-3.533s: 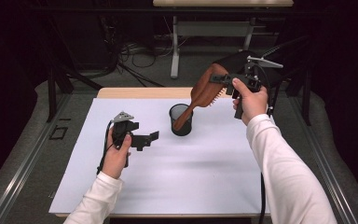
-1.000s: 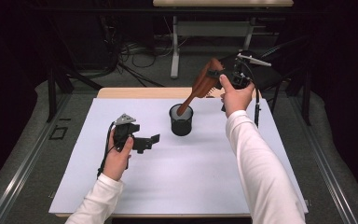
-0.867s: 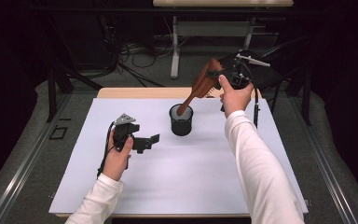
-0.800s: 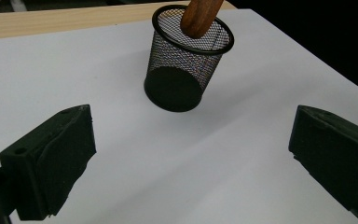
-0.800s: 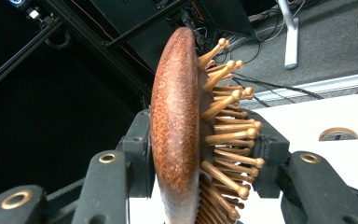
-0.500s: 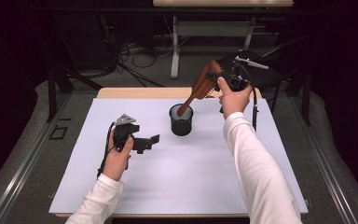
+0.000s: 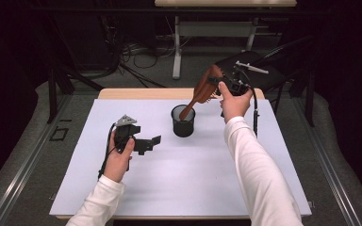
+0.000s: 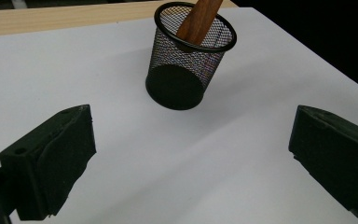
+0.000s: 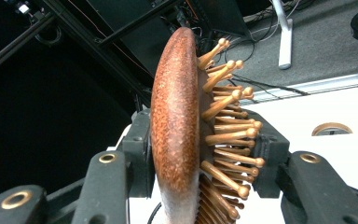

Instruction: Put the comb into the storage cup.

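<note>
Wooden hairbrush [image 7: 206, 89] leans handle-down in a black mesh cup [image 7: 183, 121], its head pinched by the right gripper [image 7: 222, 84]. Left gripper [image 7: 147, 142], jaws spread, rests nearby.

light: overhead, bright on white table [image 7: 169, 188] | surround: dark | shadows: soft, faint | glare: none | blur: hairbrush [image 9: 186, 130] close-up slightly soft

One brush [image 7: 206, 89], wooden, pegged. One mesh cup [image 7: 183, 121], black. Two grippers: left [image 7: 146, 143] and right [image 7: 218, 83]. Two hands: left [image 7: 118, 159], right [image 7: 234, 103]. One table [image 7: 85, 188], white-topped.
</note>
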